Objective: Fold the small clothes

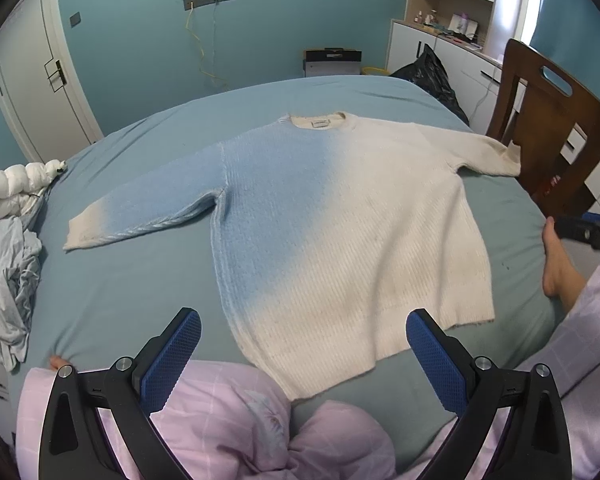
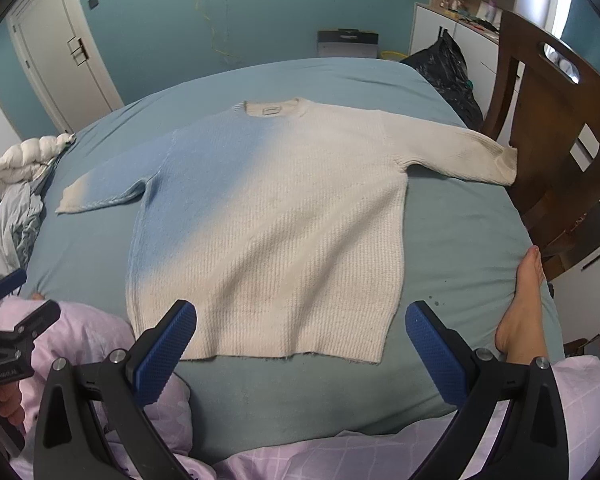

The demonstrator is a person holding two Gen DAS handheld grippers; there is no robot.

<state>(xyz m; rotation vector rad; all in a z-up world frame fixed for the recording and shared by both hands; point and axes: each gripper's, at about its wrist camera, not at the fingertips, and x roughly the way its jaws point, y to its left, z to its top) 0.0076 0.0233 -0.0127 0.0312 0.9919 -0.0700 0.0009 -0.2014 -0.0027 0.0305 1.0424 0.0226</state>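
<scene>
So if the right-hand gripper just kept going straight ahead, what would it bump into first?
Most likely the sweater. The right gripper is open, hovering just short of the hem, angled down at the bed. Depth is hard to judge, so it might touch the sheet first.

A blue-sheeted bed (image 1: pixel 140 280) fills the room; a white puffy jacket (image 1: pixel 16 188) and grey crumpled cloth (image 1: pixel 8 280) lie at its left edge, a wooden chair (image 1: pixel 552 140) stands on its right, and a black bag (image 1: pixel 428 76), white cabinets (image 1: pixel 452 52) and a door (image 1: pixel 32 80) stand beyond
</scene>
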